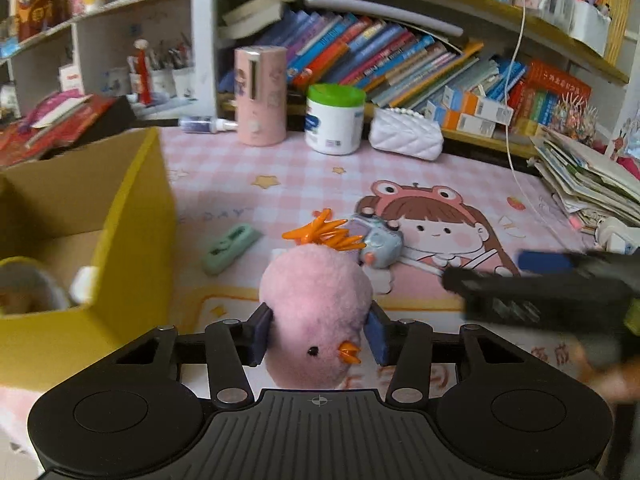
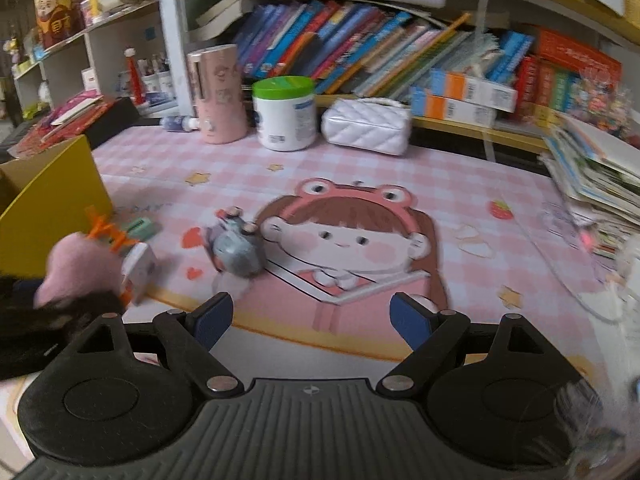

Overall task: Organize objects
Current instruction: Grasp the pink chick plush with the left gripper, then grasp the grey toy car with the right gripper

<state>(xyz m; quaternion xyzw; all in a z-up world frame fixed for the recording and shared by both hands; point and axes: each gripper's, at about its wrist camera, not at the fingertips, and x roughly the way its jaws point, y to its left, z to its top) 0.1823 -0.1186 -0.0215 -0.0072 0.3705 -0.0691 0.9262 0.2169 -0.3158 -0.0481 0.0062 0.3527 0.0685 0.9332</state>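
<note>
The pink chick (image 1: 316,316) is pinched between the pads of the left gripper (image 1: 318,336), raised above the desk (image 1: 460,176). The yellow box (image 1: 132,248) stands at nine o'clock of it. The grey toy (image 2: 238,254) lies on the desk at eleven o'clock of the right gripper (image 2: 312,320), whose fingers are spread around nothing.

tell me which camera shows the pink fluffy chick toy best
The left wrist view. There the pink chick toy sits centred and sharp between the left gripper's blue pads, eye, beak and orange feet all visible. The right wrist view catches it only at the left edge, blurred, face hidden.
</note>
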